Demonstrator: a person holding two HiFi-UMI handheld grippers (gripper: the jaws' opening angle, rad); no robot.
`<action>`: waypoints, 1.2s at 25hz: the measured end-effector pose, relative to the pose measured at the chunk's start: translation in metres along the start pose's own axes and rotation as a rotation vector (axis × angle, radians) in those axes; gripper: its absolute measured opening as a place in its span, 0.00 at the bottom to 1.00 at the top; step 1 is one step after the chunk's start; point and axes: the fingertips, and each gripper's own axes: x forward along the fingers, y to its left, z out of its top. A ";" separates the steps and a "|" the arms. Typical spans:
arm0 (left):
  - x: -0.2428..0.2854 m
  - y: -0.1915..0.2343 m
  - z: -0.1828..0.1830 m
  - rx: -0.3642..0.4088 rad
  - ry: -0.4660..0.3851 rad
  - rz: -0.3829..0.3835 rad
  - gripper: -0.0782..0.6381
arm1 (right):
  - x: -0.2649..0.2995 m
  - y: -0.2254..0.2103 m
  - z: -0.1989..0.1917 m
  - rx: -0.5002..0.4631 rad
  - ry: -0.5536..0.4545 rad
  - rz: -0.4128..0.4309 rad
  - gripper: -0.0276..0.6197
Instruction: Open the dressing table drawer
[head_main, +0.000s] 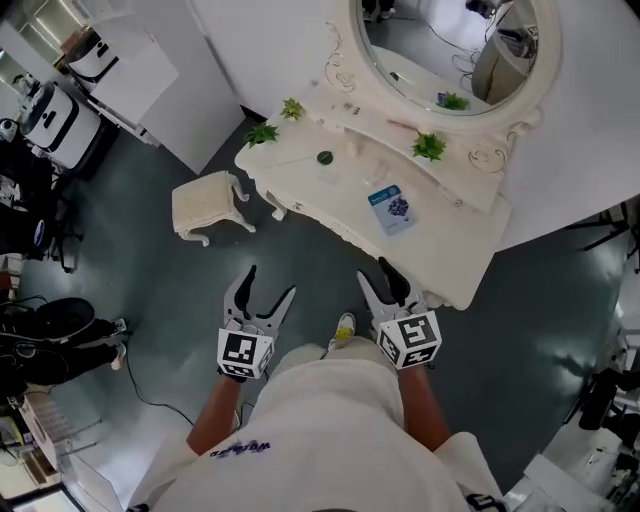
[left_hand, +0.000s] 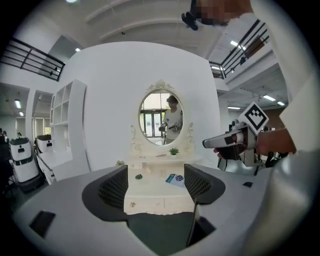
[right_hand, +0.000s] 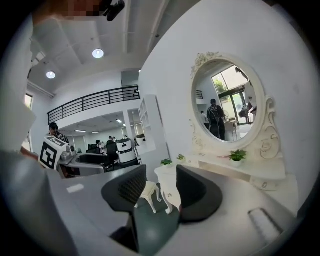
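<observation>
- 2 grippers are held side by side, 1 in each hand, both pointed toward the furniture.
- The left gripper (head_main: 270, 283) is seen w/ jaws wide apart; nothing is gripped. In its own view only the far table front is framed between the pads.
- The right gripper (head_main: 373, 270) is also seen w/ jaws apart, a bit narrower, and nothing is held. Btw. its jaws only a far stool and a table leg are framed.
- 1 marker cube is carried on each gripper, so 2 in all.
- 1 dressing table (head_main: 340, 190), cream-white, is placed ahead of the grippers against the white wall; it is touched by neither gripper.
- The drawer front (left_hand: 145, 204) is found under the table top, facing the left gripper. It is shut, flush w/ the front. 1 small knob is made out at its left part; if there is 1 drawer or 2 side by side cannot be told.
- 1 oval mirror (head_main: 450, 50) is mounted on the back of the table.
- 3 small green plants (head_main: 429, 146) are counted on the table; a 4th one is only a reflection.
- 1 blue-white booklet (head_main: 391, 210) lies flat on the top, approx. in the middle.
- 1 small dark round thing (head_main: 324, 157) lies left of the booklet, apart from it.
- 1 cream stool (head_main: 210, 205) stands on the grey floor (head_main: 300, 260), left of the table, not touching it.
</observation>
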 end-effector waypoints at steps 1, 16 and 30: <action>0.009 0.003 0.000 0.017 0.011 0.007 0.60 | 0.006 -0.007 0.002 0.007 -0.006 -0.007 0.33; 0.132 0.044 0.007 -0.030 0.034 -0.083 0.60 | 0.091 -0.052 -0.020 -0.027 0.100 -0.099 0.32; 0.333 0.189 0.040 -0.037 -0.002 -0.297 0.60 | 0.273 -0.118 0.015 0.141 0.098 -0.410 0.30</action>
